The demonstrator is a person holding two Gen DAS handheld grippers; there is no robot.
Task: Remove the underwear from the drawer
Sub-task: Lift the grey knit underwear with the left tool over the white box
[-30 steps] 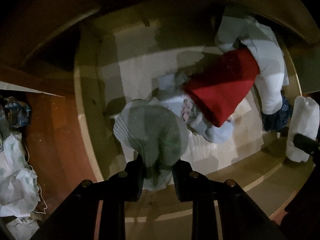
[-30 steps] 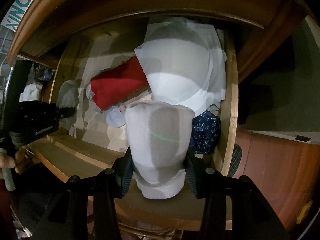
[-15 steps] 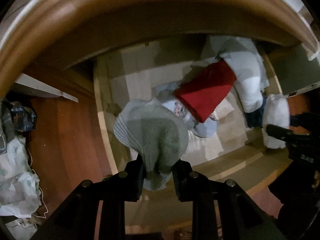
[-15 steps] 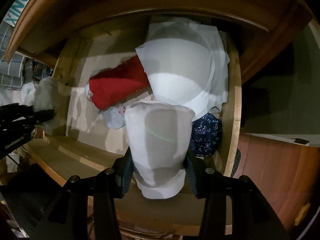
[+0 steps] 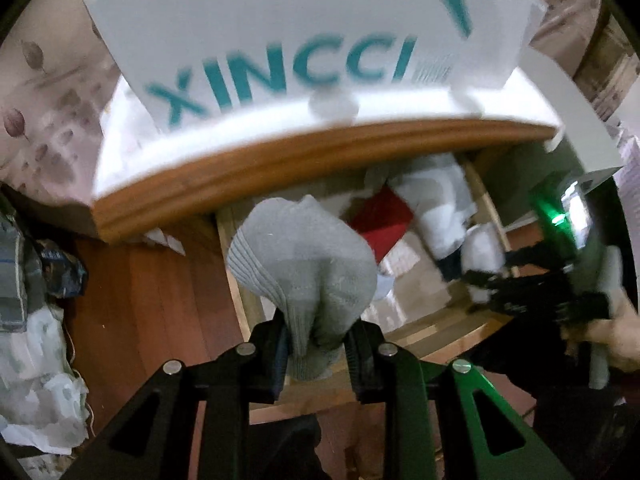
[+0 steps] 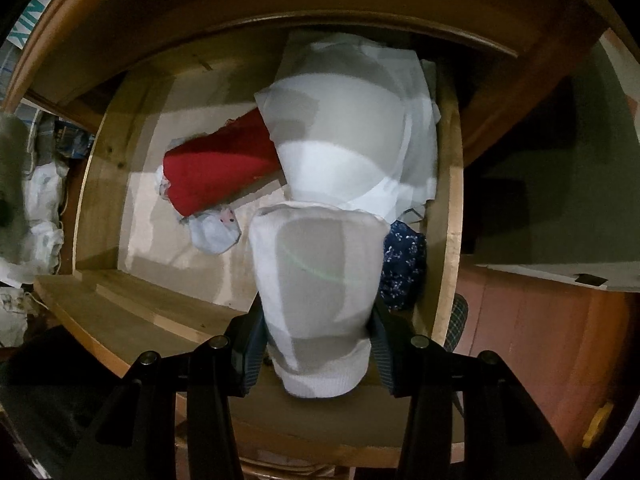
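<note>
Left tongs (image 5: 316,336) clenched on grey garment (image 5: 300,256), held clear above drawer (image 5: 436,320). Right tongs (image 6: 316,344) grasping white garment (image 6: 316,276) over drawer front, ready for removal.

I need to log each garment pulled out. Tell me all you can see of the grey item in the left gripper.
The grey knitted garment is a soft bundle, ribbed along its left side and smoother on the right, bulging above the left gripper. Its lower end is pinched between the two fingers, a hem hanging below them. It is held up in front of the open wooden drawer; nothing else touches it.
</note>
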